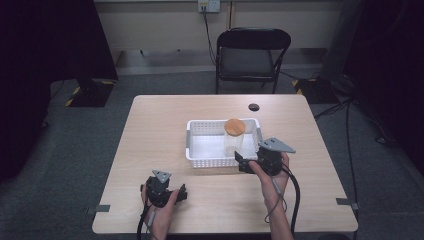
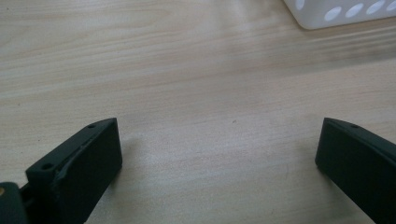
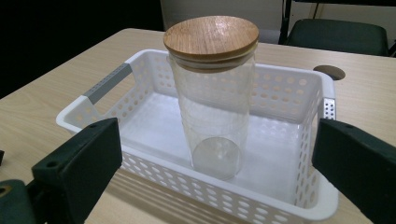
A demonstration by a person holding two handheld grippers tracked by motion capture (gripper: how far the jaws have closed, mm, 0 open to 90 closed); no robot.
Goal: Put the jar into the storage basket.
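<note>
A clear glass jar [image 1: 234, 141] with a round wooden lid [image 1: 234, 126] stands upright inside a white perforated basket [image 1: 210, 162] in the middle of the wooden table [image 1: 160, 130]. My right gripper [image 1: 243, 161] is open at the basket's near right corner, pointing at the jar without touching it. In the right gripper view the jar [image 3: 212, 93] rises between the open jaws of that gripper [image 3: 217, 140], beyond the near wall of the basket [image 3: 224, 196]. My left gripper [image 1: 181, 193] rests low near the table's front edge. It is open [image 2: 219, 149] over bare wood.
A black folding chair [image 1: 250, 52] stands behind the table. A dark round cable hole [image 1: 254, 106] sits in the tabletop behind the basket. A corner of the basket [image 2: 336, 11] shows at the top right of the left gripper view. Dark stands flank the table.
</note>
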